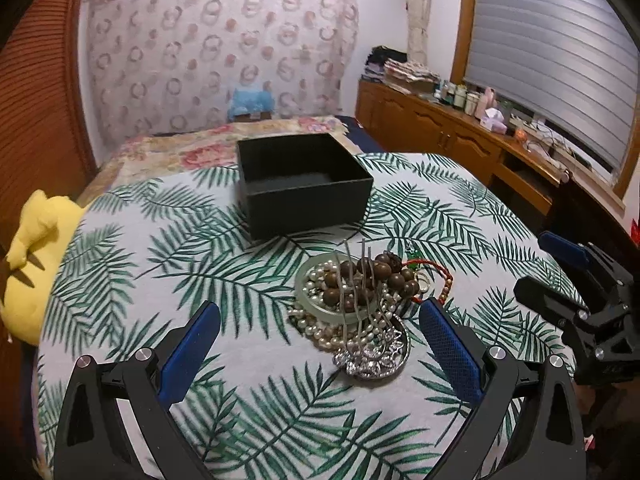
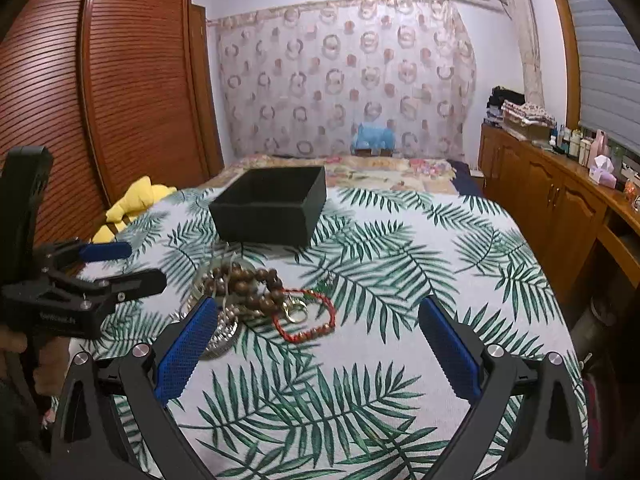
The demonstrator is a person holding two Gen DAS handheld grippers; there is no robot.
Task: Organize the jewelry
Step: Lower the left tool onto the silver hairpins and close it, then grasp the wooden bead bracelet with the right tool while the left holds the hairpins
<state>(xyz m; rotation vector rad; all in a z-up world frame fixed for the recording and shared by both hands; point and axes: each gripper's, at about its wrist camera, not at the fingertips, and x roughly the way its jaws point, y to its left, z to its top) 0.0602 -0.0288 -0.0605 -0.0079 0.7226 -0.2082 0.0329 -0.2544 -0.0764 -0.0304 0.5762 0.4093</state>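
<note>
Black box [image 1: 304, 184], upper centre, open, empty inside. Jewelry pile [image 1: 360, 304] below it on leaf-print cloth [image 1: 160, 260]. Left tongs [image 1: 320, 344] and right tongs [image 2: 318, 340] spread wide, gripping nothing.

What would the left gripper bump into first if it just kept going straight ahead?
Probably the jewelry pile, lying right between the open left gripper fingers' line; the black box sits farther behind. Height above the cloth is unclear.
</note>
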